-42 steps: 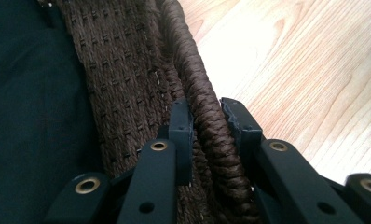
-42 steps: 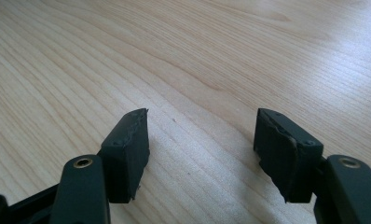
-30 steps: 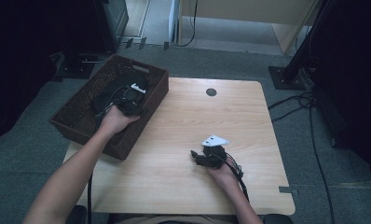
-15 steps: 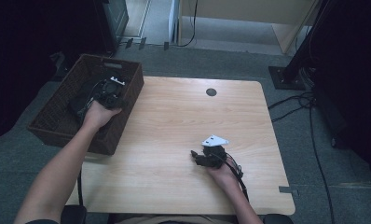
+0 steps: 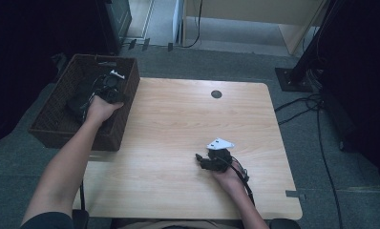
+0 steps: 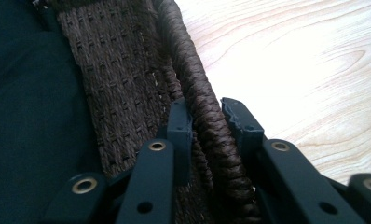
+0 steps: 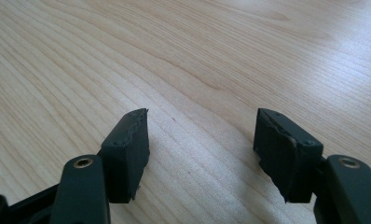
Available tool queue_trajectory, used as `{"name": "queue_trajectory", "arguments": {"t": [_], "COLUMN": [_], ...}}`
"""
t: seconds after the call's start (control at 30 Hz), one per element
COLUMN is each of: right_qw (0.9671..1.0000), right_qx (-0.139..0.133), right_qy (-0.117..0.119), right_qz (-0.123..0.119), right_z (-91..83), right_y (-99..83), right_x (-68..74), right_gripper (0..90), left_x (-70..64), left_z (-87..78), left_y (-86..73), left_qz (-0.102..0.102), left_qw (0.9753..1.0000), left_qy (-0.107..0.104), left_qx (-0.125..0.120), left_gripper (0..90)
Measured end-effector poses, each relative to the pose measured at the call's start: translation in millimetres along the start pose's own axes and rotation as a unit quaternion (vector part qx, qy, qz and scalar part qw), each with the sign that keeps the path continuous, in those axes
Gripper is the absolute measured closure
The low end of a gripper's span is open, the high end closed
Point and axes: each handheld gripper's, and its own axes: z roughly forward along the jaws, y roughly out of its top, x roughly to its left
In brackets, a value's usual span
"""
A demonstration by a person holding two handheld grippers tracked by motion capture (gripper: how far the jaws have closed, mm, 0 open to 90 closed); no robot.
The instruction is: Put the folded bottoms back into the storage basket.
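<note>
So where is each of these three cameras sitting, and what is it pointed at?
High view: above the person's side, looking forward and down on the table and wicker basket; both forearms, left gripper and right gripper show.
Left gripper view: rides the left gripper, looking along its jaws, closed on the basket's rim.
Right gripper view: rides the right gripper, jaws apart over bare tabletop.
Shared: the high and left gripper views both show the basket and the wooden table.

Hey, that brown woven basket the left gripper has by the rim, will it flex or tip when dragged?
The basket looks stiffly woven, so probably little flex. The left gripper pinches one thick rim, so it may pivot. It overhangs the table edge, so it might tip.
</note>
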Motion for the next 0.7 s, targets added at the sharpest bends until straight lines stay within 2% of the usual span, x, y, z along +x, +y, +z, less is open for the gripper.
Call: {"name": "queue_trajectory", "arguments": {"t": [0.07,0.13,0.23,0.43,0.57,0.7], "right_qw": [1.0,1.0,1.0,1.0,1.0,1.0], "right_qx": [0.0,0.0,0.0,0.0,0.0,0.0], "right_qy": [0.0,0.0,0.0,0.0,0.0,0.0], "right_qz": [0.0,0.0,0.0,0.0,0.0,0.0], "right_z": [0.0,0.0,0.0,0.0,0.0,0.0], "right_y": [0.0,0.0,0.0,0.0,0.0,0.0], "right_x": [0.0,0.0,0.0,0.0,0.1,0.1], "right_gripper": [35.9,35.9,35.9,35.9,35.9,35.7], "left_x": [0.8,2.1,2.2,0.8,-12.4,-36.4], "left_z": [-1.9,-7.1,-16.6,-37.3,-49.9,-58.8], "left_y": [-0.6,-0.5,0.0,-1.1,-1.7,-6.1], "left_qz": [0.002,-0.005,0.004,0.018,0.038,0.068], "left_qw": [1.0,0.9997,0.9991,0.9976,0.9951,0.9901], "left_qy": [-0.005,-0.02,-0.035,-0.052,-0.072,-0.099], "left_qx": [-0.005,-0.013,-0.023,-0.043,-0.056,-0.073], "left_gripper": [67.9,61.9,59.7,59.4,58.5,55.7]}}
